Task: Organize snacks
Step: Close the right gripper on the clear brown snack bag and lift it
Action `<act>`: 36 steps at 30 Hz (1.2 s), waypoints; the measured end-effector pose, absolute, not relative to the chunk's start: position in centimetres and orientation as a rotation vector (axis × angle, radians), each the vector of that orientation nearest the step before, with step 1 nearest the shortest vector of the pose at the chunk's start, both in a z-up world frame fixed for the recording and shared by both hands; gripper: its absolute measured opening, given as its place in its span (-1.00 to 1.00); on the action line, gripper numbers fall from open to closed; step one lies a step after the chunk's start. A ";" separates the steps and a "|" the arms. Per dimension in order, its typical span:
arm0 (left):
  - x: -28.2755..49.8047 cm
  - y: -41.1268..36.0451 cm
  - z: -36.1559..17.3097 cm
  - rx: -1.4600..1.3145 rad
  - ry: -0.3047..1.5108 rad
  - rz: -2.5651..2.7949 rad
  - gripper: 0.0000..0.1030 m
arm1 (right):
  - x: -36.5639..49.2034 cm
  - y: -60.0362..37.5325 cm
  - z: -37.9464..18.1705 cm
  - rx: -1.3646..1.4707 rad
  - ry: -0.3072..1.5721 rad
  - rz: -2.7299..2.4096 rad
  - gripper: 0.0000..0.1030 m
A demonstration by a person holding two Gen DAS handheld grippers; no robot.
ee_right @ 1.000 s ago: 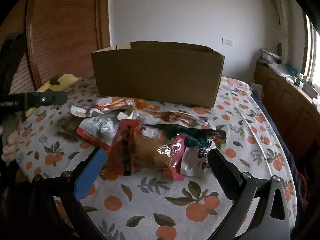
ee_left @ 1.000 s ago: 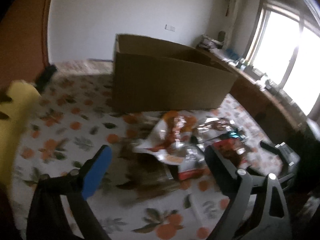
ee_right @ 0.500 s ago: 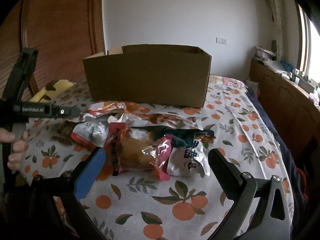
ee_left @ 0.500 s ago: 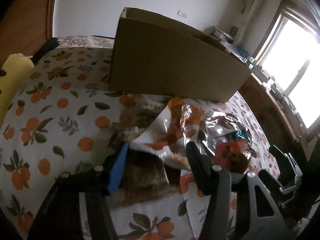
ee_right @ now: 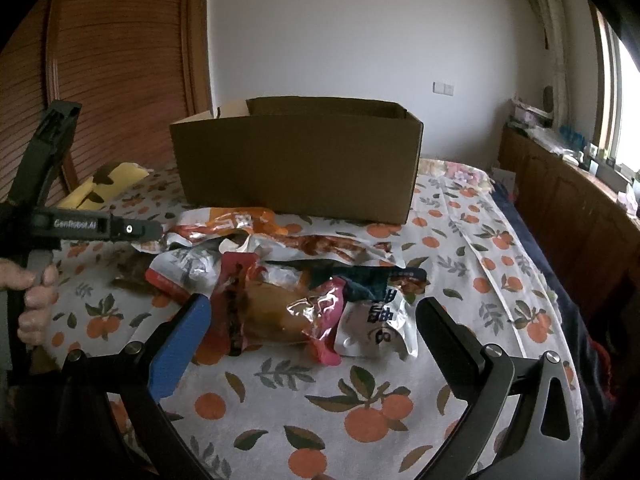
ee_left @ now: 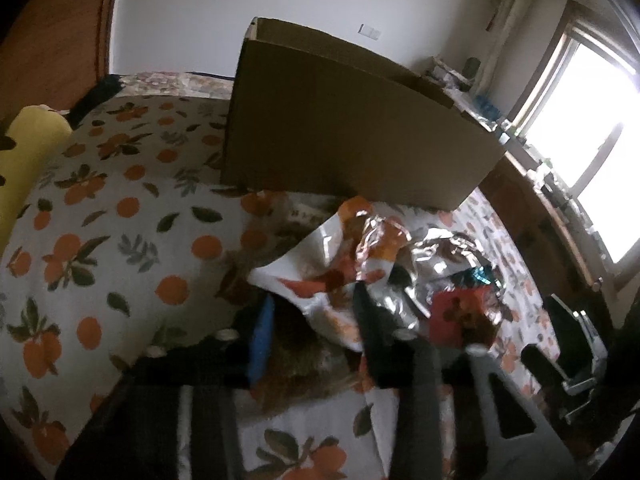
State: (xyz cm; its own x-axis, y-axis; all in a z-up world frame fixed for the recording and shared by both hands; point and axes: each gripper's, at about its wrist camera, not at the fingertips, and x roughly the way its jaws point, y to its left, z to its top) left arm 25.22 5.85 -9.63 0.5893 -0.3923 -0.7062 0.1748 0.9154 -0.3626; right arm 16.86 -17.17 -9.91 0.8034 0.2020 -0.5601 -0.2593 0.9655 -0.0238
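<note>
Barely begun: snack pile (ee_right: 288, 280) all on bed in front of cardboard box (ee_right: 296, 168), none visibly boxed; left tongs (ee_left: 312, 320) just closing on brown packet (ee_left: 304, 348), right tongs (ee_right: 312, 332) wide open, empty.

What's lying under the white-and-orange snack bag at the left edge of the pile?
A dark brown packet pokes out from under the white-and-orange bag, between the closing left gripper fingers. Its covered part is hidden.

White wall (ee_right: 360, 32) behind, light switch (ee_right: 443, 87) on it. Slatted wooden door (ee_right: 120, 92) at left. Bright window (ee_left: 592, 120) at right over a cluttered wooden cabinet (ee_right: 568, 200). Orange-print bedspread (ee_right: 480, 256).
</note>
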 end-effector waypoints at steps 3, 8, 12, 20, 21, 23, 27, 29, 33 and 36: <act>25.6 6.3 -10.0 -0.295 0.893 -0.351 -0.92 | 17.2 -17.6 -10.2 -0.101 0.597 0.244 1.00; 24.4 6.4 -8.9 -0.268 0.830 -0.370 -1.00 | 18.5 -18.1 -10.6 -0.067 0.644 0.313 1.00; 23.5 6.2 -7.7 -0.232 0.782 -0.382 -1.00 | 20.4 -17.8 -10.9 -0.008 0.720 0.408 1.00; 22.5 6.6 -7.4 -0.218 0.753 -0.402 -1.00 | 22.3 -15.3 -12.4 -0.099 0.802 0.452 0.74; 22.5 6.7 -7.5 -0.221 0.753 -0.407 -1.00 | 22.7 -14.8 -12.7 -0.121 0.828 0.447 0.74; 22.4 6.6 -7.5 -0.229 0.751 -0.410 -1.00 | 23.4 -14.3 -13.1 -0.133 0.864 0.448 0.74; 22.3 6.6 -7.6 -0.238 0.746 -0.420 -1.00 | 24.1 -13.4 -13.7 -0.170 0.904 0.441 0.77; 22.2 6.5 -7.7 -0.236 0.742 -0.423 -1.00 | 23.9 -13.2 -13.8 -0.193 0.902 0.436 0.73; 22.0 6.5 -7.2 -0.240 0.727 -0.433 -1.00 | 23.5 -13.6 -13.5 -0.185 0.881 0.429 0.49; 21.6 6.2 -6.4 -0.223 0.705 -0.435 -1.00 | 23.0 -14.3 -13.3 -0.163 0.861 0.429 0.34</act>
